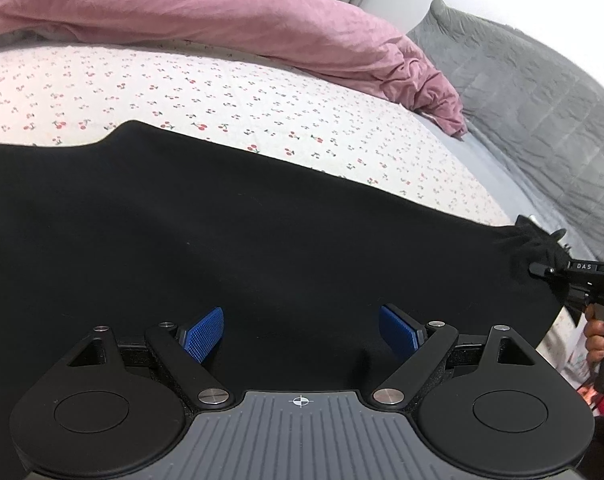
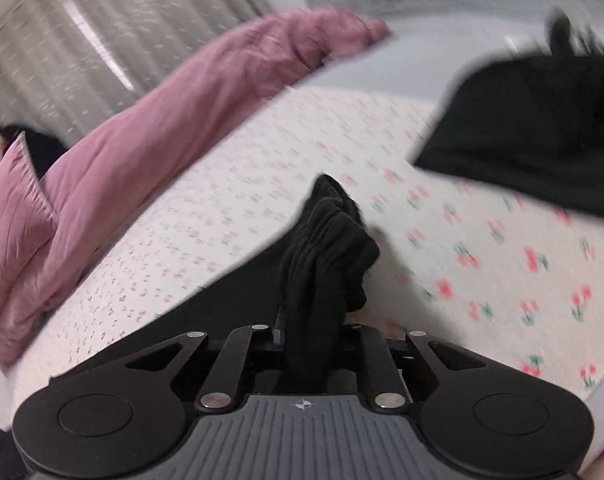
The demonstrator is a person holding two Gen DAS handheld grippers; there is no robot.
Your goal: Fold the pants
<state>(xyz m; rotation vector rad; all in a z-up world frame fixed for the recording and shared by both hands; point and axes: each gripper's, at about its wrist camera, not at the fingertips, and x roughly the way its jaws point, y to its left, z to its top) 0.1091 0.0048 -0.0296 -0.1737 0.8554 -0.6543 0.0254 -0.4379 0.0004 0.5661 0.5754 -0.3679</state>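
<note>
Black pants lie spread across a bed with a cherry-print sheet. My left gripper is open just above the black cloth, its blue pads wide apart and empty. My right gripper is shut on a bunched, ribbed end of the pants and holds it above the sheet. It also shows in the left wrist view at the far right end of the pants. Another black part of the pants lies at the upper right of the blurred right wrist view.
A pink duvet is heaped along the back of the bed and shows in the right wrist view. A grey quilted blanket lies at the right. Curtains hang behind.
</note>
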